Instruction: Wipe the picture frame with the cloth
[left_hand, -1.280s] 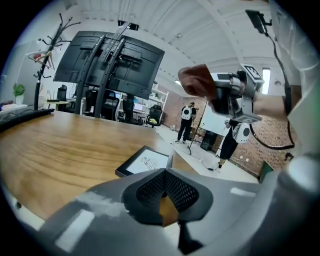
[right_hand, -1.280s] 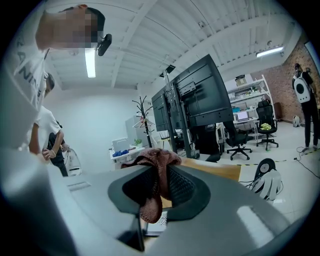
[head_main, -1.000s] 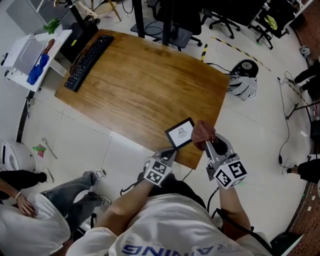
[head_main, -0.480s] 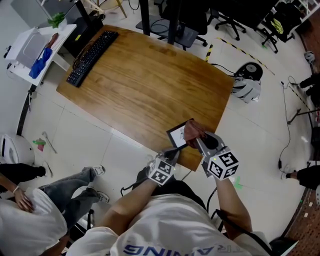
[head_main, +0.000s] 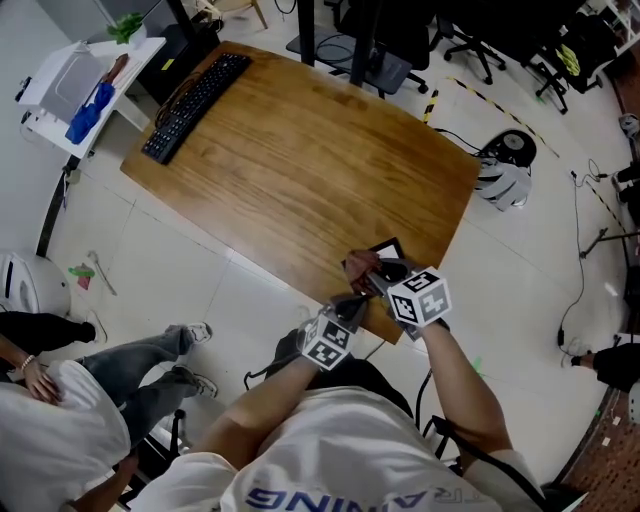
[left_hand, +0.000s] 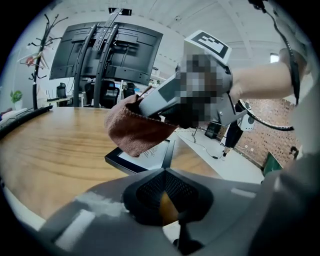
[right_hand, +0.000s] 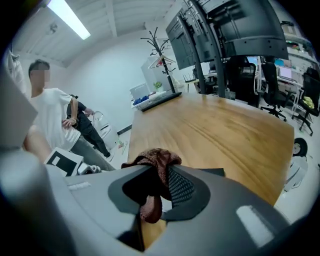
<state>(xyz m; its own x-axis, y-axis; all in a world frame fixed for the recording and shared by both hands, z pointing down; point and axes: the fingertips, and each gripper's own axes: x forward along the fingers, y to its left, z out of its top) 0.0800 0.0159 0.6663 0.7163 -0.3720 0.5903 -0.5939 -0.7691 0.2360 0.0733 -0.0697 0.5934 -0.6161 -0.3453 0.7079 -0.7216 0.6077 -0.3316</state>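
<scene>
The black picture frame (head_main: 388, 248) lies flat near the front right corner of the wooden table (head_main: 300, 160). My right gripper (head_main: 375, 272) is shut on a reddish-brown cloth (head_main: 361, 266) and holds it over the frame's near part, hiding most of it. In the left gripper view the cloth (left_hand: 131, 134) hangs onto the frame (left_hand: 147, 159). My left gripper (head_main: 350, 306) is shut on the frame's near edge, which runs into its jaw tips (left_hand: 166, 172). In the right gripper view the cloth (right_hand: 157, 165) bunches between the jaws, with a dark strip of frame (right_hand: 212, 171) beyond.
A black keyboard (head_main: 195, 105) lies at the table's far left. A white cart (head_main: 75, 85) stands beside it. A person (head_main: 60, 420) sits on the floor side at left. Office chairs (head_main: 470, 40) and a round device (head_main: 505, 165) are beyond the table's right edge.
My right gripper has carried the cloth leftward from the frame's right side to over the frame. The left gripper has stayed on the frame's near edge.
</scene>
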